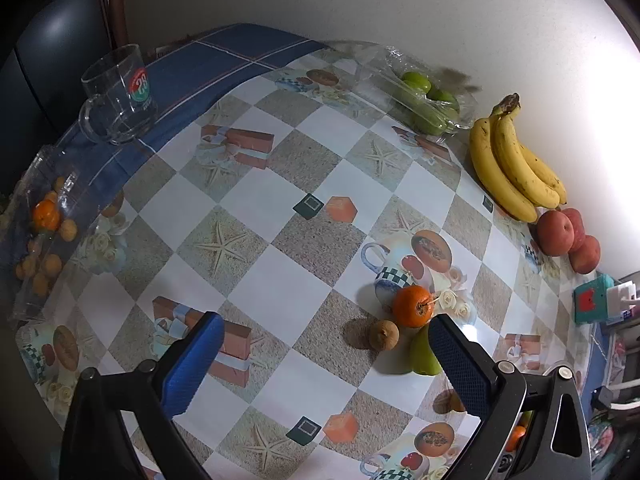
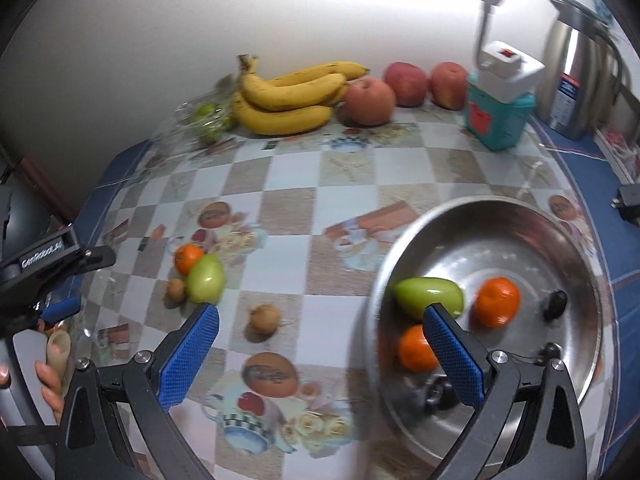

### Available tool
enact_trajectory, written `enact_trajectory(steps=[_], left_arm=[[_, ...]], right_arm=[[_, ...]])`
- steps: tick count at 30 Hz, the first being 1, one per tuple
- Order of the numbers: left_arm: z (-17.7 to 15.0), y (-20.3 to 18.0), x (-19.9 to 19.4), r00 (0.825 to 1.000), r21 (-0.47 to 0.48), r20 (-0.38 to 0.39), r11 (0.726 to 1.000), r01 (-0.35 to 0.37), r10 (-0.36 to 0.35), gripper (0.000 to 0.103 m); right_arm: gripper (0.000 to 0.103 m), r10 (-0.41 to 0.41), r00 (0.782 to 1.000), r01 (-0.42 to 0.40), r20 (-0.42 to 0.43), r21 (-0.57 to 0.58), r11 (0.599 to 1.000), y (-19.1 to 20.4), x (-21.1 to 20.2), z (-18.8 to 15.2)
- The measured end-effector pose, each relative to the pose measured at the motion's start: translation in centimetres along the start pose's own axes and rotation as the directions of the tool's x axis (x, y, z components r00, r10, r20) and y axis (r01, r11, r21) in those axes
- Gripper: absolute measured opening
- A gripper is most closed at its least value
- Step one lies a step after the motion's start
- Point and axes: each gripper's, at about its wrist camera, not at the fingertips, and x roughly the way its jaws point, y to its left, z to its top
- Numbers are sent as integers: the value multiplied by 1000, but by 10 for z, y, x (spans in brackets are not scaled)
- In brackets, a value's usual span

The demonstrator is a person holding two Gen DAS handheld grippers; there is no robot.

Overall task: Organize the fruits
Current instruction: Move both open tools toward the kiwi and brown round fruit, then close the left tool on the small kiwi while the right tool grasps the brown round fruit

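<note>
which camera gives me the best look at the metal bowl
The right wrist view: the metal bowl fills its lower right, holding a green mango and two oranges. The left wrist view shows only a sliver of it behind the gripper frame.

We are in a home dining or kitchen corner: a table covered in a glossy checkered oilcloth (image 1: 280, 184) printed with starfish and teapots stands against a plain white wall. On it we see a clear glass mug (image 1: 118, 96), a steel thermos jug (image 2: 576, 76) and a bunch of yellow bananas (image 2: 292, 96).
</note>
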Motion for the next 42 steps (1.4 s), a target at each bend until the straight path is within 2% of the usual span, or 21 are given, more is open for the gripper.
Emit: enact_trajectory(steps=[6,13,19,21,27,29,32,40,42], left_arm=[[2,0,11,999,24,-32,999,40,-39,103],[-2,-7,34,993,35,-107,997,63,-59,101],[-6,-14,48,984,52,-155,994,93,-84,85],[-8,-16,53,980,55,-174,993,107,-96,78],[-11,-20,66,969,46,-217,990,135,-122,65],[-12,-22,69,964,42,-226,987,152,-139,57],[-13,-26,73,963,49,-229,986,156,-141,52],[-11,-28,83,952,22,-248,981,191,-179,32],[-11,-27,83,951,18,-250,981,195,-185,29]], right_arm=[[101,26,1000,-26,-8,-55,998,23,12,0],[101,28,999,-30,-30,-50,998,27,24,-1],[98,29,998,-33,-63,-50,998,31,39,-2],[89,29,997,-33,-76,-53,998,32,43,-3],[77,21,993,-30,-115,-76,997,36,58,-7],[76,12,992,-24,-129,-85,996,37,64,-9],[66,1,990,-14,-144,-92,996,36,71,-11],[59,-6,987,-7,-160,-82,997,32,80,-11],[53,-1,986,-13,-166,-82,997,32,82,-11]])
